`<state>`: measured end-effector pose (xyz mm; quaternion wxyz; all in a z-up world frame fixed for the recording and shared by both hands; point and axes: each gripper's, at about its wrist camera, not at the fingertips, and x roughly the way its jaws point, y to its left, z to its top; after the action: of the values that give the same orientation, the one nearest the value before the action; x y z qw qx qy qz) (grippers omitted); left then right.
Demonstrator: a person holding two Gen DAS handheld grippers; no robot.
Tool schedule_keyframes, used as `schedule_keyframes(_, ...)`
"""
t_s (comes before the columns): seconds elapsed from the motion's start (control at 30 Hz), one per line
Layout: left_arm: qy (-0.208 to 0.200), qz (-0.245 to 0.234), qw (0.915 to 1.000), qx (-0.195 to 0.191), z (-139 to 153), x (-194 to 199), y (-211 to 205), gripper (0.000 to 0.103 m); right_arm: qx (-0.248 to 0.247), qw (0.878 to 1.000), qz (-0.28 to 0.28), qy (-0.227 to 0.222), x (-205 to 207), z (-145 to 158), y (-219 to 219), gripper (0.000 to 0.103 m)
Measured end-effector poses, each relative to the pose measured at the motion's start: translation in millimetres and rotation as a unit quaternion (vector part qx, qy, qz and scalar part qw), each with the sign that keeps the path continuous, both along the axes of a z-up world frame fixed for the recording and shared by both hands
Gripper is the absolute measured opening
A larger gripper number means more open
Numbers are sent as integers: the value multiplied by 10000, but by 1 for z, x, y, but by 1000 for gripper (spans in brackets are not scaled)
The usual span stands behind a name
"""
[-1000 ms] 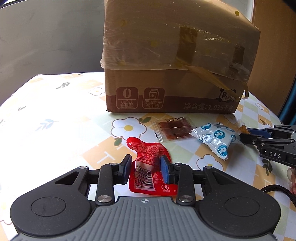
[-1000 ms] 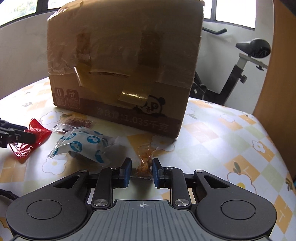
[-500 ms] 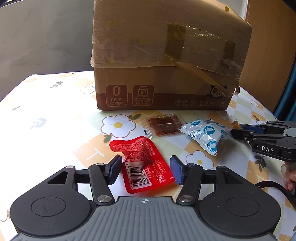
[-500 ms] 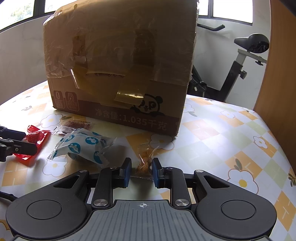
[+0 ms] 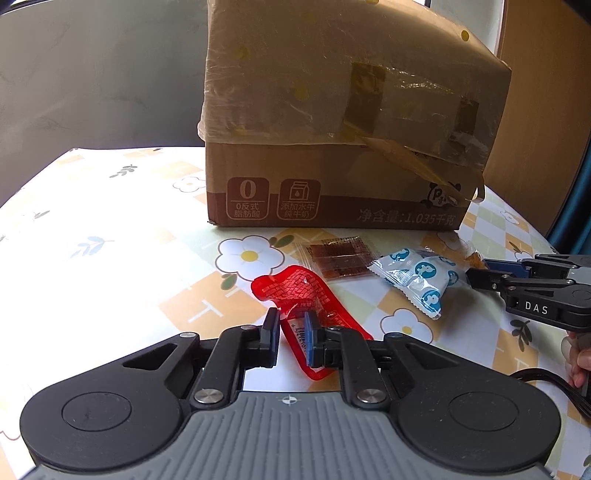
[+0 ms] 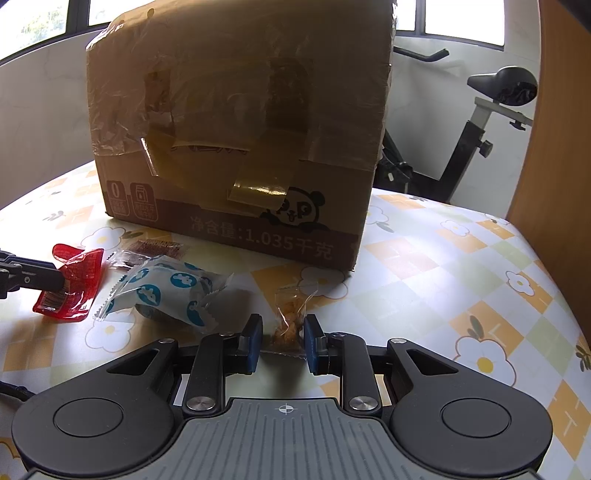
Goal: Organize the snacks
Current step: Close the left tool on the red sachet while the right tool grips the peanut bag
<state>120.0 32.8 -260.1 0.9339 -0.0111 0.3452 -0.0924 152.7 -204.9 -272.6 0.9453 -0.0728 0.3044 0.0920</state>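
Red packet (image 5: pixel 314 295) pinched in left tongs (image 5: pixel 291 332), amber snack bag (image 6: pixel 288 325) in right tongs (image 6: pixel 282 339), prob. for lifting off surface (image 6: pixel 424 295) w/ box (image 6: pixel 240 129) ahead

Around my workspace: floral tablecloth, exercise bike, wooden panel.

I see the tablecloth (image 6: pixel 436 280) spread under everything, checked in orange, pale green and white, with white daisies and small leaf sprigs printed on it. Past its far right edge an exercise bike (image 6: pixel 476 122) stands against the pale wall, its black saddle on a grey post, a handlebar showing just beside it. A tall wooden panel (image 6: pixel 557 122) rises along the right side, and bright windows (image 6: pixel 461 18) run across the top.
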Motion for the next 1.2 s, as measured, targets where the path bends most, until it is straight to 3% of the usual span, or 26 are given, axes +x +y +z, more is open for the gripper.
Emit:
schedule_keyframes(0.8,-63,99,9999,-45,5,-6,3,12,-4,10000,-3,-5,0,0,0,22)
schedule_keyframes(0.87,81,156,9998,-97,4,-2,4,17,0,10000,-3,-4,0,0,0,22)
schedule_keyframes(0.93,111,207,9995,-213,4,1,6,54,3,10000,-4,-3,-1,0,0,22)
schedule_keyframes(0.97,41,228,9994,-250,5,1,7,61,3,10000,-3,-3,-1,0,0,22)
schedule_keyframes(1.07,-95,115,9996,-257,11,4,2,64,7,10000,-4,-1,0,0,0,22)
schedule_keyframes(1.2,-52,6,10000,41,6,15,-12,63,5,10000,5,2,0,0,0,22)
